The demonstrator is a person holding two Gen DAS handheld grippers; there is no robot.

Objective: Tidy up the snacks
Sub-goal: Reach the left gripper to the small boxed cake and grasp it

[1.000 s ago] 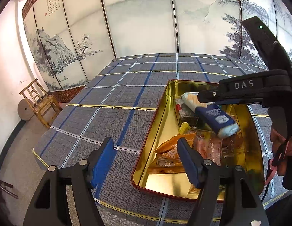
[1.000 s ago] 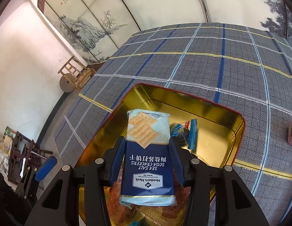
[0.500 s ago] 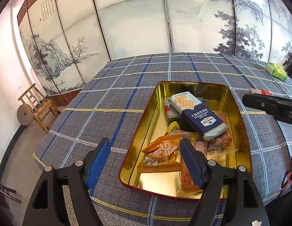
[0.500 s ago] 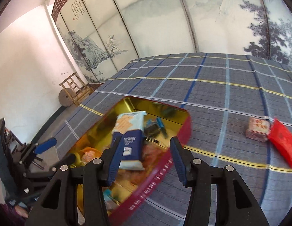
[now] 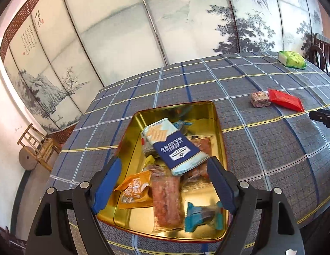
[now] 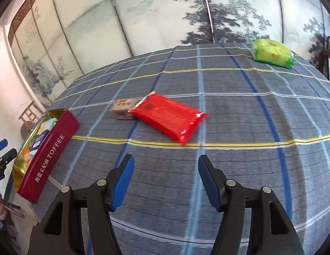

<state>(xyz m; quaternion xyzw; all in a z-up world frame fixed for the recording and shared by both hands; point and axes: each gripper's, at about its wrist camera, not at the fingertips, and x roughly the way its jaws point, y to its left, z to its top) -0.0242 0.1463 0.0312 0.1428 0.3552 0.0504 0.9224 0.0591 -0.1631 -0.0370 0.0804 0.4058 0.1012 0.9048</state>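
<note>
A gold tin (image 5: 217,119) with red "TOFFEE" sides (image 6: 51,155) holds several snacks, with a blue soda cracker pack (image 5: 175,146) lying on top. My left gripper (image 5: 165,182) is open and empty, hovering over the tin's near end. My right gripper (image 6: 166,180) is open and empty above the cloth, facing a red packet (image 6: 169,116) and a small square snack (image 6: 123,106) that touches it. Both also show in the left wrist view, the red packet (image 5: 285,99) and the square snack (image 5: 259,99). A green packet (image 6: 271,53) lies far right.
A blue plaid tablecloth (image 6: 228,170) covers the table. Painted screen panels (image 5: 122,31) stand behind it. A wooden chair (image 5: 37,146) stands on the floor at the left, and a dark chair (image 5: 323,51) at the far right edge.
My right gripper let go of the cracker pack in the tin, drew back and swung right to face the red packet. My left gripper stayed open and shifted right over the tin.
</note>
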